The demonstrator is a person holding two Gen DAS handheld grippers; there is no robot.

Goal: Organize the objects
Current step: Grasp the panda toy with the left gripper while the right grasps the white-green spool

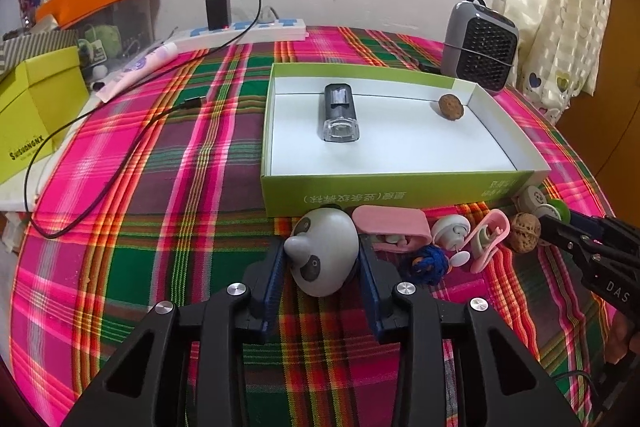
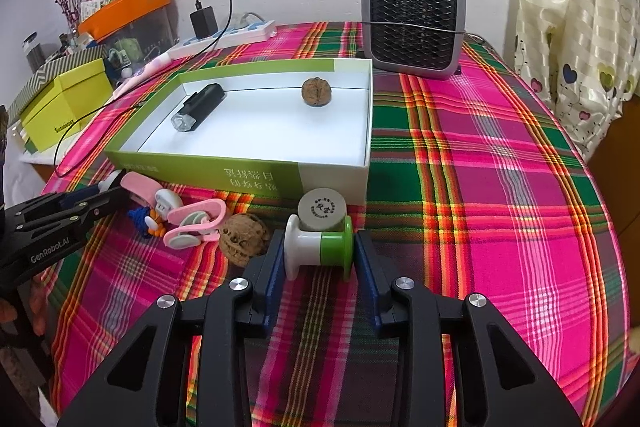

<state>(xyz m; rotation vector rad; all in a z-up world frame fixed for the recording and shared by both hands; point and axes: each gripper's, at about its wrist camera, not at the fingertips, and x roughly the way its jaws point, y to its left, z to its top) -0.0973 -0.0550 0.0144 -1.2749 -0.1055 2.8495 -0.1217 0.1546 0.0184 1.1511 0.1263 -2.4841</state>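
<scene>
Nearest my left lens, the left tool (image 1: 321,259) pinches a rounded grey panda-faced figure (image 1: 323,255) between its blue pads, just short of the green-and-white cardboard box (image 1: 400,193). My right tool (image 2: 316,253) brackets a white-and-green plastic spool (image 2: 320,247); both pads sit against its flanges, so I judge it gripped, though lightly.

Inside the box already lie a black flashlight with a clear lens (image 1: 339,111) and a brown wrinkled walnut (image 1: 451,107). Outside, along the near wall on the plaid-covered tabletop (image 1: 180,155), wait a second walnut (image 2: 243,239), a pink plastic clip (image 2: 196,223), a blue knitted toy (image 1: 430,263) and a grey round capped tin (image 2: 322,214) touching the spool's far side.

My worries:
- The panda figure is smooth and domed; the pads hold it on curved flanks, so it could squirt out as I lift.
- The near wall stands right ahead of both loads; too low a carry would knock or shove the box.
- Lifting the spool may drag the tin or nudge the loose walnut, and it would roll.
- The two tools work close together and could collide.
</scene>
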